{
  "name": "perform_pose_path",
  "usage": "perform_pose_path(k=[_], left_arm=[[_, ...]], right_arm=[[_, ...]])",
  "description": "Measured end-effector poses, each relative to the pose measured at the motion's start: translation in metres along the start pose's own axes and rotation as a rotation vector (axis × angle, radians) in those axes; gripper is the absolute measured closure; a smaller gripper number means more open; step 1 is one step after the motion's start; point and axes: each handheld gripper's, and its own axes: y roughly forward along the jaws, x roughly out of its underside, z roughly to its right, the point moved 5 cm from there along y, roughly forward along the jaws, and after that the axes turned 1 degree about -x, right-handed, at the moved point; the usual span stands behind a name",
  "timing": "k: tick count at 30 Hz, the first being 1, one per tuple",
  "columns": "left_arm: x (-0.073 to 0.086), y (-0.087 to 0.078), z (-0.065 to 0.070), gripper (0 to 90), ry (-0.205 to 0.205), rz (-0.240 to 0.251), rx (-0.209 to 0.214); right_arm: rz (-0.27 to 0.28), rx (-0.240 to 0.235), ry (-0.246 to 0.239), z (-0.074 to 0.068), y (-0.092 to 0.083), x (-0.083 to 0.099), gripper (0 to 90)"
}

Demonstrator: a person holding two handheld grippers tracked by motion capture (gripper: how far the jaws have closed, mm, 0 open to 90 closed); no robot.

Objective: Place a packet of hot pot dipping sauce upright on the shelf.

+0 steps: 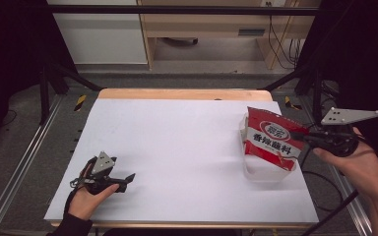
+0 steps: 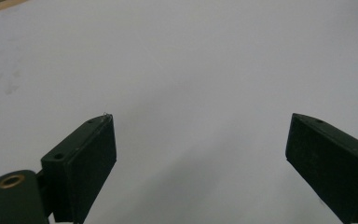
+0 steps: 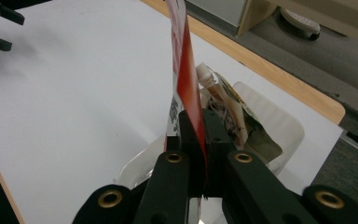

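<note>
A red and white seasoning packet hangs upright over a clear plastic container at the right side of the table. My right gripper is shut on the packet's right edge; in the right gripper view the packet stands edge-on, pinched between the jaws of my right gripper. Other packets lie inside the container. My left gripper rests low at the table's front left, held by a hand. Its jaws stand wide apart over bare white surface in the left gripper view, so it is open.
A white sheet covers the table, with a wooden edge at the back. Dark metal frame rails run along both sides. A cable trails from the right gripper off the front right corner.
</note>
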Motion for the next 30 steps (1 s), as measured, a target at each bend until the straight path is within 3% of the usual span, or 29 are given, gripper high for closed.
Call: perform_pose_path(k=[8, 14, 20, 26, 30], left_arm=[[0.000, 0.000, 0.001, 8.5, 0.005, -0.005, 0.001], [0.001, 0.001, 0.001, 8.5, 0.004, -0.006, 0.001], [0.001, 0.002, 0.002, 8.5, 0.005, -0.007, 0.002], [0.001, 0.002, 0.002, 8.5, 0.008, -0.012, 0.002], [0.001, 0.002, 0.002, 8.6, 0.007, -0.011, 0.003]], right_arm=[[0.005, -0.019, 0.045, 0.007, 0.015, 0.025, 89.9], [0.023, -0.011, 0.082, 0.013, 0.013, 0.040, 89.6], [-0.027, 0.018, 0.079, 0.018, 0.010, 0.055, 88.5], [-0.046, 0.023, 0.071, 0.016, 0.010, 0.056, 76.4], [-0.057, 0.042, 0.045, 0.013, 0.011, 0.051, 56.2]])
